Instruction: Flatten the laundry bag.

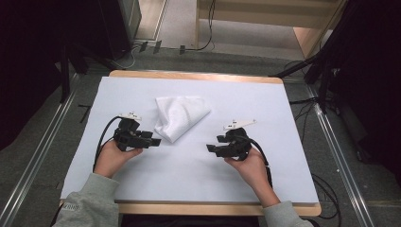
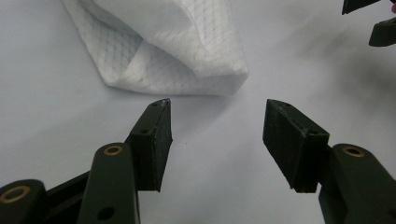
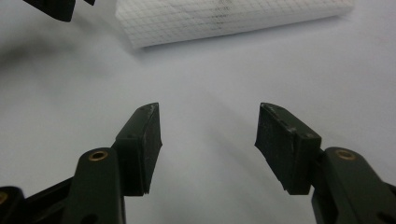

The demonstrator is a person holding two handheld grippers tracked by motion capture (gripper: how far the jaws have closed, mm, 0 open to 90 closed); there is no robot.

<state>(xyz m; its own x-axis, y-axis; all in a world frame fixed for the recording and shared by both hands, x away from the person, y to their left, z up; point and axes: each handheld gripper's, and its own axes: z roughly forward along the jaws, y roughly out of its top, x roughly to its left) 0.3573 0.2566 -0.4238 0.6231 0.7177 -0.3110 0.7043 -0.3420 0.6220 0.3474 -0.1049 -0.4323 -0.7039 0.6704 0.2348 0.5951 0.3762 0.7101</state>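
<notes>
1. Lying on the white counter [image 1: 198, 175], a folded white cloth [image 1: 179, 116] sits a little left of the middle, toward the far half of the surface.
2. In the high view the cloth is folded into a rough triangle whose point faces the near left, with its broad edge to the far right.
3. The left claw [image 1: 153, 141] rests in the person's left hand [image 1: 113, 158] at the near left of the cloth, its tips aimed right, close to the cloth's near point but not touching it.
4. In the left gripper view the left claw [image 2: 217, 114] is released: its two black jaws stand wide apart with bare counter between them, and the cloth [image 2: 163, 46] lies just beyond the tips, its quilted grid pattern and folded layers plain to see.
5. The right claw [image 1: 212, 147] sits in the person's right hand [image 1: 250, 165] to the near right of the cloth, pointing left and well apart from it.
6. In the right gripper view the right claw [image 3: 209, 122] is also released, jaws spread over bare counter, with the cloth [image 3: 224, 18] farther off along the top edge.
7. Both claws face each other across a bare stretch of counter, each gripping nothing.
8. Grey sleeves [image 1: 92, 198] enter from the near edge.
</notes>
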